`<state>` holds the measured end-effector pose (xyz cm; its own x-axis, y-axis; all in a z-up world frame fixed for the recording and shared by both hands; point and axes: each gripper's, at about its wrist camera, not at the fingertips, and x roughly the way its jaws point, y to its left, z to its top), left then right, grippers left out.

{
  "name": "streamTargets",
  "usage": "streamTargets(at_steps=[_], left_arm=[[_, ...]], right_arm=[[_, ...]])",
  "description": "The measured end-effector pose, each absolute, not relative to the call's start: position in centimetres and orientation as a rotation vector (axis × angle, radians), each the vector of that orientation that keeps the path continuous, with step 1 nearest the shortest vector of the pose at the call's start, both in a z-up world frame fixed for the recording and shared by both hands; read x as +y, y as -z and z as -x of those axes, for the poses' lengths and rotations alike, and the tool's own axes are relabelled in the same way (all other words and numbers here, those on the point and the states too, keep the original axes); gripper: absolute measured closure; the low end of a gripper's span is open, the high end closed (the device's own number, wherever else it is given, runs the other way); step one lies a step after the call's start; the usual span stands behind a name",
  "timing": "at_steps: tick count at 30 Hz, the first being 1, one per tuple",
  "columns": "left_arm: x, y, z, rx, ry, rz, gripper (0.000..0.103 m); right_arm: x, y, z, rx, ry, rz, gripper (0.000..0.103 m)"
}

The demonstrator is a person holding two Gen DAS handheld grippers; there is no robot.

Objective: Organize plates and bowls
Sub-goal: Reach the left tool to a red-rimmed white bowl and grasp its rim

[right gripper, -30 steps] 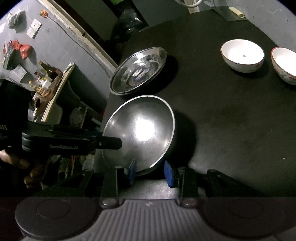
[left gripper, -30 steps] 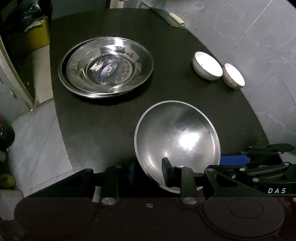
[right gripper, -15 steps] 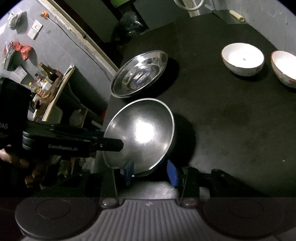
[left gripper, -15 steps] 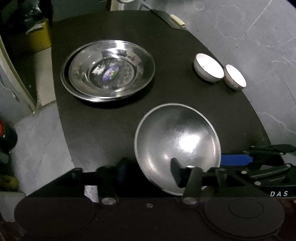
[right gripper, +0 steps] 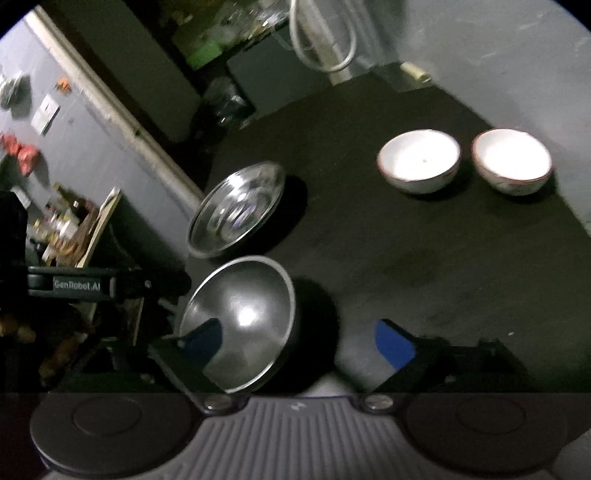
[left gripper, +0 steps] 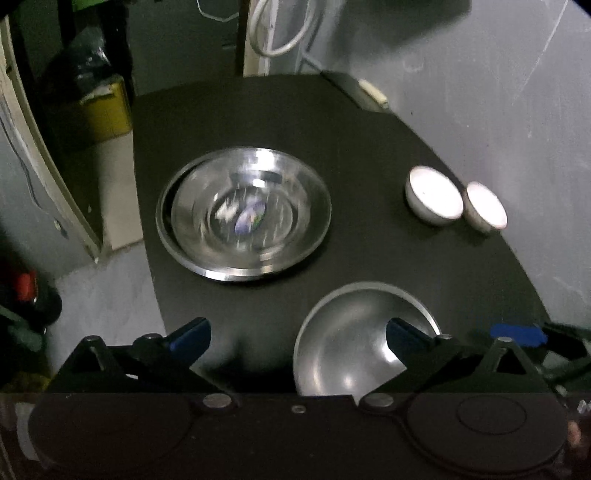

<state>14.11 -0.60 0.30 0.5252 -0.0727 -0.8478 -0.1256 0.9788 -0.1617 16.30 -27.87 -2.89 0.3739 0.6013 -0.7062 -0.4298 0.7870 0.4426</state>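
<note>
A matte steel bowl (left gripper: 365,339) sits on the black table near its front edge; it also shows in the right wrist view (right gripper: 243,325). My left gripper (left gripper: 299,332) is open, its right finger over the bowl's near rim. My right gripper (right gripper: 299,341) is open, its left finger over the bowl's near rim. Two stacked steel plates (left gripper: 243,214) lie farther back on the left, also in the right wrist view (right gripper: 236,214). Two white bowls (left gripper: 434,201) (left gripper: 484,212) stand side by side at the right, also in the right wrist view (right gripper: 419,160) (right gripper: 511,160).
The black table (left gripper: 369,147) ends close in front of both grippers. A yellow bin (left gripper: 107,107) and a wall post (right gripper: 122,122) stand left of the table. A white hose loop (left gripper: 280,29) hangs behind the table.
Both grippers have opened wide and pulled back from the steel bowl, which now rests on the table. Both cameras have tilted up, showing more of the room.
</note>
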Motion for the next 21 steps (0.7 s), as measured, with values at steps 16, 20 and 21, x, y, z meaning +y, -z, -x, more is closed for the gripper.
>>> streamTargets(at_steps=[16,20,21], left_arm=[[-5.0,-1.8,-19.6,0.853,0.076,0.049,0.001],[-6.4,-1.5,-22.5,0.832,0.123,0.007,0.001],[-6.7,-1.4,-23.3,0.830,0.136,-0.004,0.001]], right_arm=[[-33.1,3.8,-16.0,0.839,-0.454,-0.309,0.000],[-34.4,4.4,-17.1,0.810,-0.363,-0.340,0.000],[-34.7,4.4,-17.4,0.804,-0.342,-0.354,0.000]])
